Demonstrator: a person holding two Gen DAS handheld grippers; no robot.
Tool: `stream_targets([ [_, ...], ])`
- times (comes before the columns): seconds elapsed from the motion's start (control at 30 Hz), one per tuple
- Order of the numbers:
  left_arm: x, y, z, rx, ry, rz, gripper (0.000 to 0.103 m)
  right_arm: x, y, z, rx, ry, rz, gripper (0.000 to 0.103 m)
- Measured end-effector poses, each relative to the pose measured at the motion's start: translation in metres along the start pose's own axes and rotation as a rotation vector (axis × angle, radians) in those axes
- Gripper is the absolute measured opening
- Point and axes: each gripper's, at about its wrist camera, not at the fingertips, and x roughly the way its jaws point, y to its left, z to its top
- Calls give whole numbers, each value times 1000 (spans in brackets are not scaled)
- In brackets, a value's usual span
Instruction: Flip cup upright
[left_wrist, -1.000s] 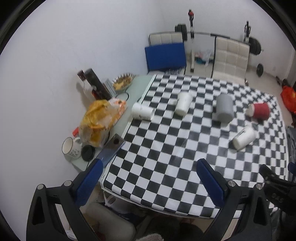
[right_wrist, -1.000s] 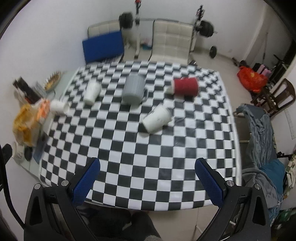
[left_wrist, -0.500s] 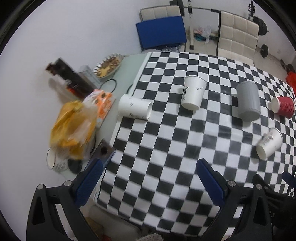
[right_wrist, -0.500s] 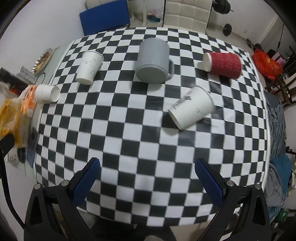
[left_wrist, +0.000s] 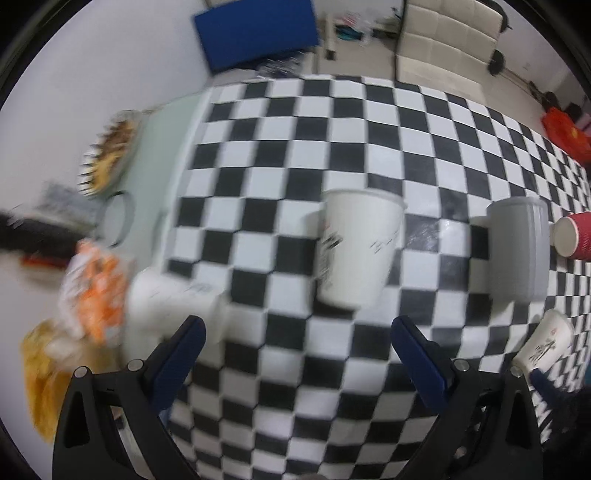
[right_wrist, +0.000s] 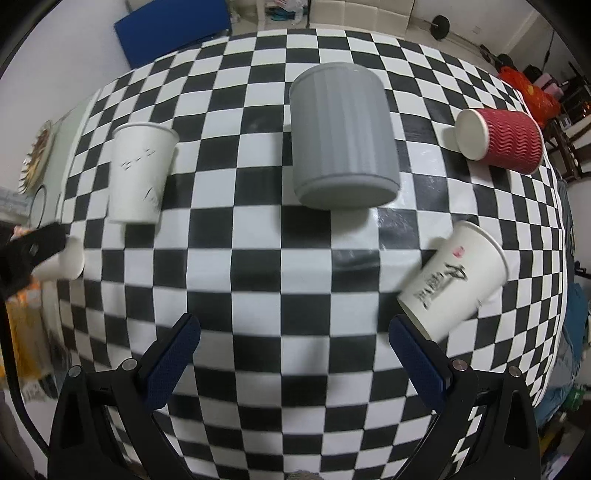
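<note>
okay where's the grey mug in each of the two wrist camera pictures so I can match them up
Left wrist view: the grey mug lies on its side at the right, just left of the red cup.
Right wrist view: the grey mug is large at upper centre, base towards the camera.
Shared landmark: the red cup, lying on its side to the mug's right in both.

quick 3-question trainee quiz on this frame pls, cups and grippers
1. True or false: the red cup stands upright.
2. How many cups lie on the checkered cloth in the right wrist view?
3. Which cup is nearest the right gripper? A) grey mug B) printed white cup C) the red one

Key: 1 false, it lies on its side. 2 five. 3 B, by the right finger; both grippers, left included, are open.
</note>
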Motion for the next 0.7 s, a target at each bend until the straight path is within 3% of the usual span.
stream_targets([
  [0.33,44,-20,32,92,64,-123,93,34,7,25,57,62,-38,103],
  [0.5,61,-23,37,115,86,-140,59,45,5,33,62,83,-51,103],
  [0.7,52,-19,36,121,33,-149,58,48,6,35,48,80,-66,103],
])
